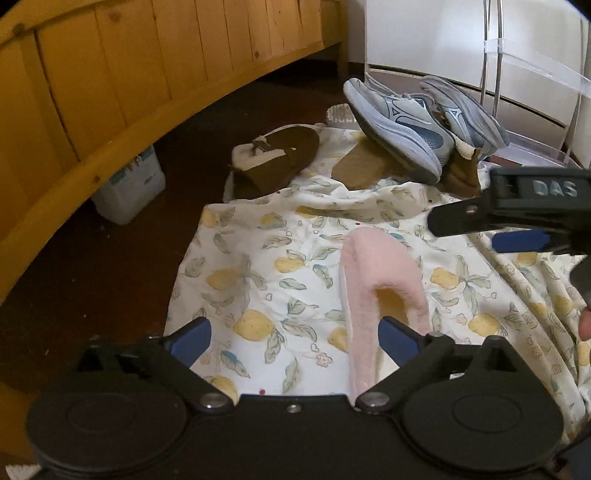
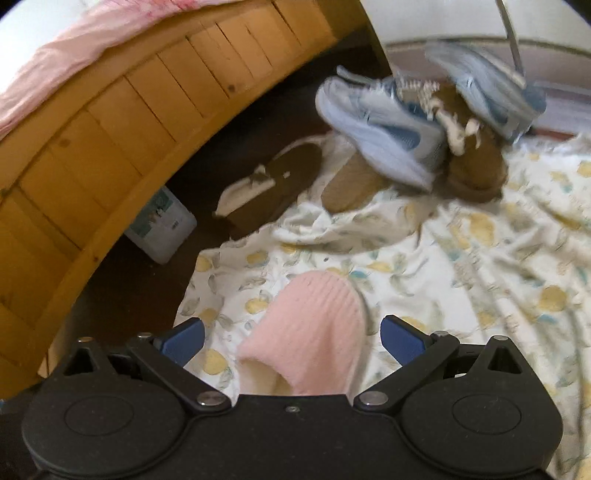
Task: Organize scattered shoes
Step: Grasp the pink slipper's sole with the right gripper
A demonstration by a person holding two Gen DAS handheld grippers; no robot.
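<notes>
**Both hand-held grippers wide open over the pink slippers**

Left wrist view: the left hand-held gripper [image 1: 295, 334] has its jaws spread wide and grips nothing; a pink slipper [image 1: 373, 291] lies on its side on the lemon-print cloth [image 1: 266, 280] between the blue pads, its edge just beside the right-hand pad [image 1: 400, 334], though whether they touch cannot be told; the right hand-held gripper [image 1: 491, 229] reaches in from the right edge above the cloth, and from this side its opening cannot be judged; farther back a brown slipper [image 1: 275, 160] sits at the cloth's edge, and two grey-and-blue sneakers [image 1: 402, 122] lean tilted on more brown footwear; a wooden bed frame [image 1: 110, 74] curves along the left over a dark floor [image 1: 92, 266], with a white plastic container [image 1: 131, 192] under it; a white cabinet [image 1: 424, 33] stands behind

Right wrist view: the right hand-held gripper [image 2: 293, 334] is likewise spread wide and empty; a second pink slipper [image 2: 314, 332], ribbed with a cream lining, rests on the cloth between the pads, clear of both; the sneakers and brown slippers are piled, blurred, at the far end of the cloth; pink bedding [image 2: 74, 55] covers the bed
</notes>
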